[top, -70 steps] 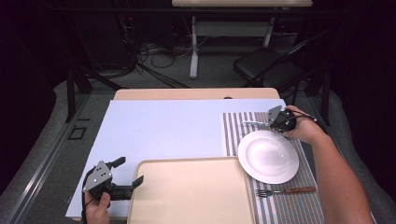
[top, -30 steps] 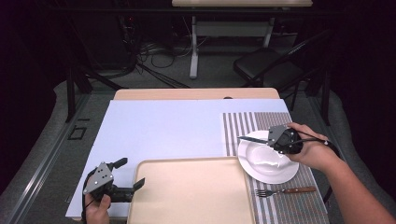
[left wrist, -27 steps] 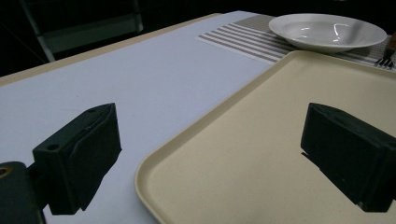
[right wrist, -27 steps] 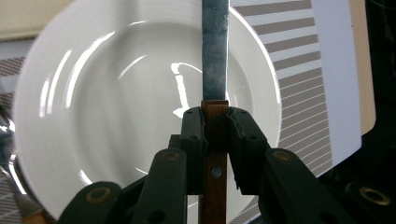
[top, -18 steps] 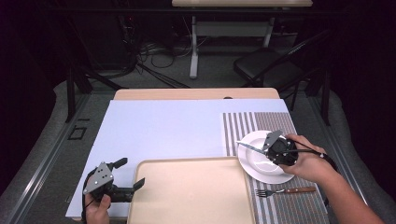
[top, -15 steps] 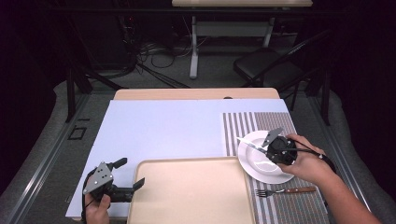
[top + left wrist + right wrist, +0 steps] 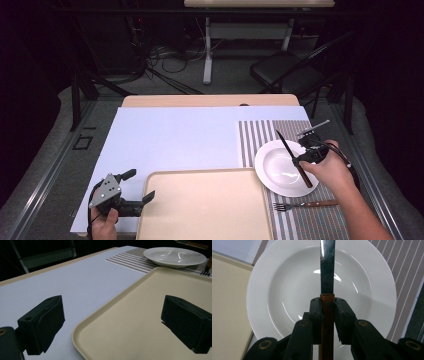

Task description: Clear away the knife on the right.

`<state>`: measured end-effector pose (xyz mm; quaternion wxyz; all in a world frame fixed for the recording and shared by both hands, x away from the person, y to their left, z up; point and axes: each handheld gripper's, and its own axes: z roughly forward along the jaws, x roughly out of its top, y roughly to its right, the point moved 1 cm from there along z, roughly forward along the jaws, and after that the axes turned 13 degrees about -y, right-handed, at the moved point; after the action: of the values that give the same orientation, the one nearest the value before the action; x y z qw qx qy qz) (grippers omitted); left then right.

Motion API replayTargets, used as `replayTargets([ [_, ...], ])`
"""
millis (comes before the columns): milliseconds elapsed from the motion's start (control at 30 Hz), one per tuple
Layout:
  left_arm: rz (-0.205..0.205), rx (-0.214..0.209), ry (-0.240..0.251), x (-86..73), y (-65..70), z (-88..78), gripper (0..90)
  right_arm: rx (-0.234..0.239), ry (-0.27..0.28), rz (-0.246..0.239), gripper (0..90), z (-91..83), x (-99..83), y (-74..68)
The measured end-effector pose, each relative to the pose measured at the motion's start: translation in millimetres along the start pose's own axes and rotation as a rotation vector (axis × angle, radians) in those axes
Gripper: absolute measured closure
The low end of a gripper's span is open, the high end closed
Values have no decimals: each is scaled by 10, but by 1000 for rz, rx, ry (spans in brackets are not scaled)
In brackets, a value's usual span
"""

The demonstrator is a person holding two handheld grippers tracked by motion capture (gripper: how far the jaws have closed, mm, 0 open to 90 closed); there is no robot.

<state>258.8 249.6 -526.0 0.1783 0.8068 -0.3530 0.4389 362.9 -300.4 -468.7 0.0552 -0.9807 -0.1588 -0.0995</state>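
Note:
My right gripper [image 7: 300, 159] is shut on the wooden handle of a knife [image 7: 286, 145] and holds it above the white plate [image 7: 272, 167]. In the right gripper view the jaws of my right gripper [image 7: 327, 308] pinch the handle, and the blade [image 7: 327, 267] points away over the plate [image 7: 284, 290]. My left gripper [image 7: 139, 185] rests open at the near left corner of the beige tray [image 7: 205, 210]. In the left gripper view my left gripper [image 7: 115, 325] has nothing between its pads, which straddle the tray's corner [image 7: 82, 332].
A fork [image 7: 305, 204] lies on the striped placemat [image 7: 250, 140] in front of the plate. A white mat [image 7: 170, 140] covers the table's left and middle. A black chair [image 7: 285, 75] stands beyond the far edge.
My right gripper has carried the knife from the far side of the placemat toward the person, and it is now over the plate. The left gripper has stayed put.

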Motion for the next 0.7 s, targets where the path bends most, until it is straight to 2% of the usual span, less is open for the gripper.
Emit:
replayTargets([
  [33, -2, 0, 2, 0, 1, 0, 51, -7, -48, 14, 771, -39, -5, 22],
  [67, -2, -1, 2, 0, 0, 0, 51, -60, -202, 17, 770, -146, 3, 47],
  [100, -1, -2, 6, 0, -2, 2, 51, 15, -50, 56, 770, -46, -24, 60],
  [200, 0, -3, 5, -2, -6, 1, 51, 24, -43, 76, 771, -55, -73, 96],
  [367, -3, -4, 9, -8, -21, -4, 51, 17, -40, 88, 771, -65, -175, 78],
  [467, -2, -6, 7, -10, -22, -21, 51, 18, -33, 104, 771, -63, -268, 53],
  [533, -2, -10, 6, -11, -10, -21, 51, 9, -52, 109, 771, -69, -335, 35],
  [700, 7, -18, 4, 1, 13, 1, 51, 18, -39, 131, 771, -100, -514, -6],
])
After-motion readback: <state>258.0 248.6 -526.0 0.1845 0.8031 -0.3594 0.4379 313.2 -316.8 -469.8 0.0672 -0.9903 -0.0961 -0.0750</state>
